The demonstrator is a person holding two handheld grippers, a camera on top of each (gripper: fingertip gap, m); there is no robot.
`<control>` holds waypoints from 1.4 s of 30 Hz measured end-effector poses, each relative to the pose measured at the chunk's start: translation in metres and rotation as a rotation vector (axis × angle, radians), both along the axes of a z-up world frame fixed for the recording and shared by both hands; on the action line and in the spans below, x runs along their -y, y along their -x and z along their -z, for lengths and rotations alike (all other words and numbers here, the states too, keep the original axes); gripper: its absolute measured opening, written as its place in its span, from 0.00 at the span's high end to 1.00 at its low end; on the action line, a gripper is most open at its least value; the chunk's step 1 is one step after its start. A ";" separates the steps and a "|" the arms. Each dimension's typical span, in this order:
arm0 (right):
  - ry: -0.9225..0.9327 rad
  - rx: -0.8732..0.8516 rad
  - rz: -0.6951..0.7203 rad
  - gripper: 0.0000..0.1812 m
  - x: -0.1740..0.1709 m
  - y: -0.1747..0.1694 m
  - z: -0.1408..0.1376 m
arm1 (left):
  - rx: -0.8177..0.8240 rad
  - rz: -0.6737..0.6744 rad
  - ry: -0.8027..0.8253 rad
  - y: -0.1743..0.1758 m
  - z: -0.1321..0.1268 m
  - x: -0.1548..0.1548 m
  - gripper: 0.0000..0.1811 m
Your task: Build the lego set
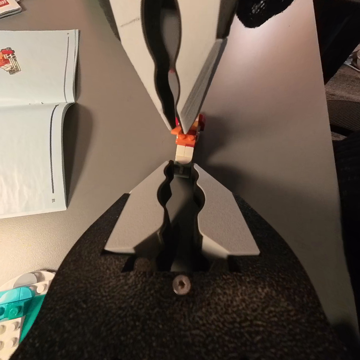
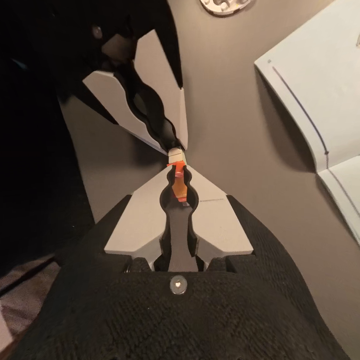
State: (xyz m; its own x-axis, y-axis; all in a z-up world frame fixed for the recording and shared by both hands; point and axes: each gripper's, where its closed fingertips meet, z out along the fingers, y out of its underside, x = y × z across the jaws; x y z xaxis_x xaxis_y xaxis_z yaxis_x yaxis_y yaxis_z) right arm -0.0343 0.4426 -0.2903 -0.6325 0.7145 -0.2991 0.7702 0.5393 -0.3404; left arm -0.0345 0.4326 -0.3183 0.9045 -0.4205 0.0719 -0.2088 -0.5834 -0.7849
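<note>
A small lego model (image 1: 184, 150) of white, orange and red bricks is held in the air between my two grippers above the grey table. My left gripper (image 1: 182, 164) is shut on its grey and white end. My right gripper (image 1: 180, 128) comes in from the far side and is shut on its orange and red end. In the right wrist view my right gripper (image 2: 178, 168) holds the orange and red part between its fingers, and the left gripper (image 2: 176, 150) clamps the white part of the model (image 2: 176, 157) from the upper left.
An open instruction booklet (image 1: 29, 116) lies on the table to the left; it also shows in the right wrist view (image 2: 311, 97). Teal and white lego parts (image 1: 15, 303) lie at the near left. A round white lego plate (image 2: 224, 5) lies beyond. The table edge (image 1: 327, 155) runs on the right.
</note>
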 end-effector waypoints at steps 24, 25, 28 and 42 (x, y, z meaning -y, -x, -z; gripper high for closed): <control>-0.250 -0.051 -0.238 0.96 0.002 -0.005 0.004 | -0.022 0.009 -0.007 -0.001 0.000 0.001 0.92; -0.249 -0.051 -0.235 0.96 0.002 -0.005 0.004 | -0.021 0.009 -0.007 -0.001 0.000 0.001 0.92; -0.251 -0.052 -0.231 0.96 0.001 -0.006 0.006 | -0.028 -0.007 -0.010 0.001 0.000 0.000 0.91; -0.220 -0.062 -0.211 0.96 0.003 -0.006 0.006 | -0.040 0.069 -0.018 -0.011 0.000 -0.009 0.86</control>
